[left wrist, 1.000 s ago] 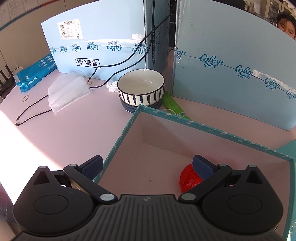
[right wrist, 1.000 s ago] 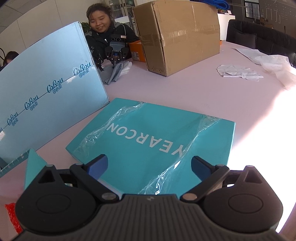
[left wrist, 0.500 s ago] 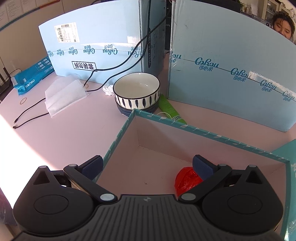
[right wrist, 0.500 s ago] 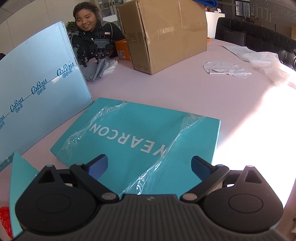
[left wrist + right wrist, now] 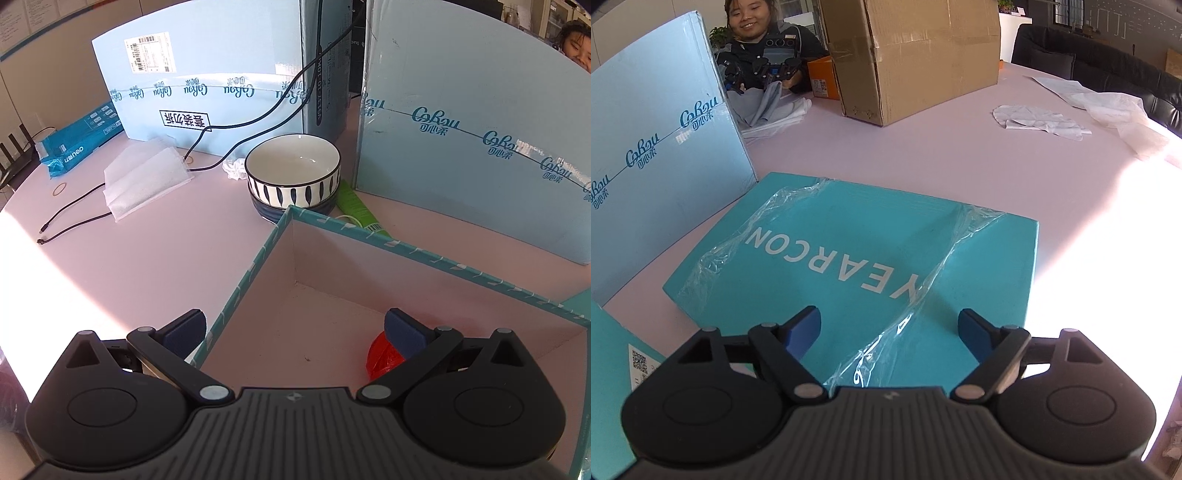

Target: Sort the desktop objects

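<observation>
My left gripper (image 5: 293, 328) is open and empty above the near left corner of an open teal box (image 5: 436, 254). A crumpled red wrapper (image 5: 380, 356) lies on the box floor, partly hidden by the right finger. Beyond the box stand stacked striped bowls (image 5: 293, 173), with a green tube (image 5: 356, 208) to their right. A white foam pouch (image 5: 146, 179) and a black cable (image 5: 74, 218) lie to the left. My right gripper (image 5: 890, 330) is open and empty above the teal box lid (image 5: 857, 258), which has loose plastic film on it.
Tall light-blue cartons (image 5: 207, 81) (image 5: 480, 133) stand behind the bowls. A blue packet (image 5: 81, 142) and a rubber band (image 5: 59, 189) lie far left. In the right wrist view a brown carton (image 5: 912, 55), white papers (image 5: 1038, 120) and a seated person (image 5: 764, 51) are beyond the lid.
The left gripper drifted slightly back and left over the box. The right view swung right, so the lid shifted left in frame. Both grippers stayed open.
</observation>
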A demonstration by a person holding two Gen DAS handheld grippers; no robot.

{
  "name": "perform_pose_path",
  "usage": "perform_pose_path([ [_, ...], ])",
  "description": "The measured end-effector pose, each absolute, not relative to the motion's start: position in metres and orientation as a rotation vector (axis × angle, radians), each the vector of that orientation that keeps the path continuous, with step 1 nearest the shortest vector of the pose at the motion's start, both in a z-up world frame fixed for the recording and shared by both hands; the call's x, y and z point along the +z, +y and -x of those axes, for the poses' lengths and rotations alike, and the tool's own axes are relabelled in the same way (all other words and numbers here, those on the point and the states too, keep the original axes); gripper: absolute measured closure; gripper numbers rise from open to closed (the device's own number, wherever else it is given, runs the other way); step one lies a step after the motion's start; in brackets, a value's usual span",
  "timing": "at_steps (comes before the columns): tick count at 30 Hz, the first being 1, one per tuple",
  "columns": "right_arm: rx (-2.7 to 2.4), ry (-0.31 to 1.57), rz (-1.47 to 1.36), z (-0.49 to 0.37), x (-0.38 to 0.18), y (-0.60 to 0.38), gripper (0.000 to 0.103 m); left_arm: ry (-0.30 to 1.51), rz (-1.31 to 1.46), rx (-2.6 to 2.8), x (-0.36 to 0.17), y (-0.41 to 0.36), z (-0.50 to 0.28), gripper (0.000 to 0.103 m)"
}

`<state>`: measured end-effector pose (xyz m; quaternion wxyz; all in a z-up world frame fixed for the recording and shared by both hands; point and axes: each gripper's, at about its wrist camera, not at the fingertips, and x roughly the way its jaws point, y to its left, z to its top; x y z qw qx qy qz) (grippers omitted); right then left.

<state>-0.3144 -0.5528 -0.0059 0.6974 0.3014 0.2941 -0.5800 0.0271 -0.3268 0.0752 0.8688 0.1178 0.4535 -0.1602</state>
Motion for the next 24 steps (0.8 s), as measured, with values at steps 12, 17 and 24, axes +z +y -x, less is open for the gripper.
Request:
perform_pose_path([
  [12, -1.27, 0.714, -0.505, 0.31, -0.01, -0.552, 0.062, 0.954, -0.257, -0.329, 0.073, -0.326, -0.021, 0.0],
  [17, -1.238, 0.756, -0.426, 0.312, -0.009, -0.548, 0.078, 0.951, -0.259, -0.343, 0.074, -0.328, -0.018, 0.0],
  [24, -1.197, 0.751, -0.475, 0.322, -0.003, -0.55, 0.083, 0.948, -0.263, -0.346, 0.074, -0.328, -0.015, 0.0],
])
